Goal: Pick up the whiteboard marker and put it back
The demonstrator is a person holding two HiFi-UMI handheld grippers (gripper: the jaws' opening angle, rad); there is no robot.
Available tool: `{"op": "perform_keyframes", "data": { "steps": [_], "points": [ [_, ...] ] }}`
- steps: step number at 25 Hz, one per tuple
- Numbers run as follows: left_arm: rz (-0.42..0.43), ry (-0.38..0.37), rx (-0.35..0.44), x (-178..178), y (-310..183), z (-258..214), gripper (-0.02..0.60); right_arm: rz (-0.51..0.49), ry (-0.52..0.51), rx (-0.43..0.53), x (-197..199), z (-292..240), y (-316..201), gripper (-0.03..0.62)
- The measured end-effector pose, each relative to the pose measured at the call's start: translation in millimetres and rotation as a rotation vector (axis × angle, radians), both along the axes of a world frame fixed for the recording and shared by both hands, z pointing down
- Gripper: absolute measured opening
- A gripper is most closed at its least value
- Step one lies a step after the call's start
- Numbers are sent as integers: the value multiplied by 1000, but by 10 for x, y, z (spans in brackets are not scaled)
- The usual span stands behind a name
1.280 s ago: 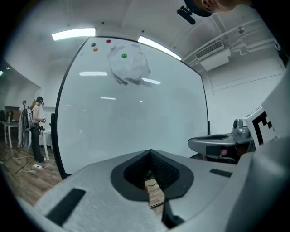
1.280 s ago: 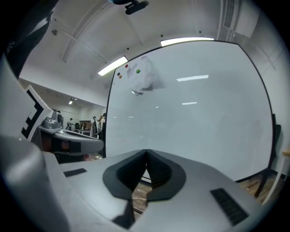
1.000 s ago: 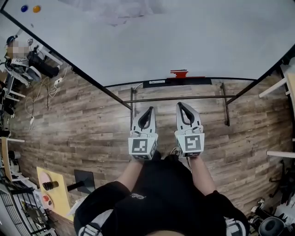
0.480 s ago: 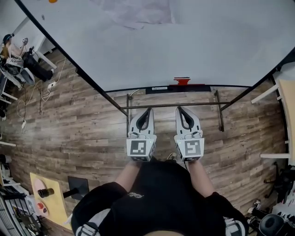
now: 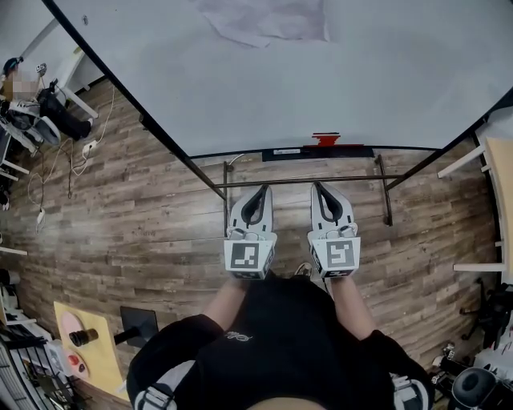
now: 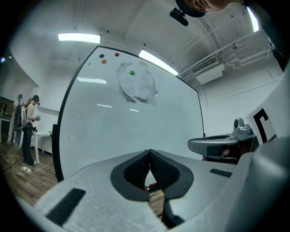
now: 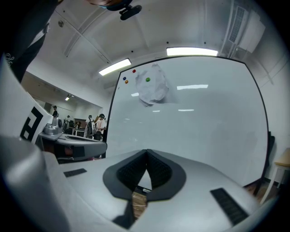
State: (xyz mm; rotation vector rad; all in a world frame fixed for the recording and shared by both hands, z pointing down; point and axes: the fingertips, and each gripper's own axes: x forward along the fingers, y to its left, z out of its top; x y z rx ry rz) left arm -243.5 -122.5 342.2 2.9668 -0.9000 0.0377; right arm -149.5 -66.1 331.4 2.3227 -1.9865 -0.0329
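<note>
A small red object (image 5: 326,138), possibly the whiteboard marker, lies on the black tray (image 5: 288,150) at the whiteboard's (image 5: 321,72) lower edge. My left gripper (image 5: 258,190) and right gripper (image 5: 321,188) are side by side, level, pointing at the board just short of the stand's crossbar. Both are shut with nothing between the pads. In the left gripper view the left gripper (image 6: 149,152) shows a bit of red (image 6: 152,185) through the gap below its tips. The right gripper (image 7: 146,152) faces the white board (image 7: 204,118).
A sheet of paper (image 5: 264,20) hangs on the board under a green magnet (image 6: 132,72). The stand's metal crossbar (image 5: 304,181) and legs run over the wooden floor (image 5: 120,208). A yellow table (image 5: 84,344) is at lower left. People (image 6: 28,129) stand far left.
The person has stepped closer to the whiteboard, carrying both grippers along. The board fills more of the head view. Both grippers stay shut and empty.
</note>
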Motion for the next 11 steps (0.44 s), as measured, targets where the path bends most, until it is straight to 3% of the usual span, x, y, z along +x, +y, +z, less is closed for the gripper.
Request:
{"op": "perform_keyframes", "data": {
  "steps": [11],
  "points": [
    [10,-4,12,-159,-149,-6,6,4,4,-3,-145,25,-117,3]
  ]
}}
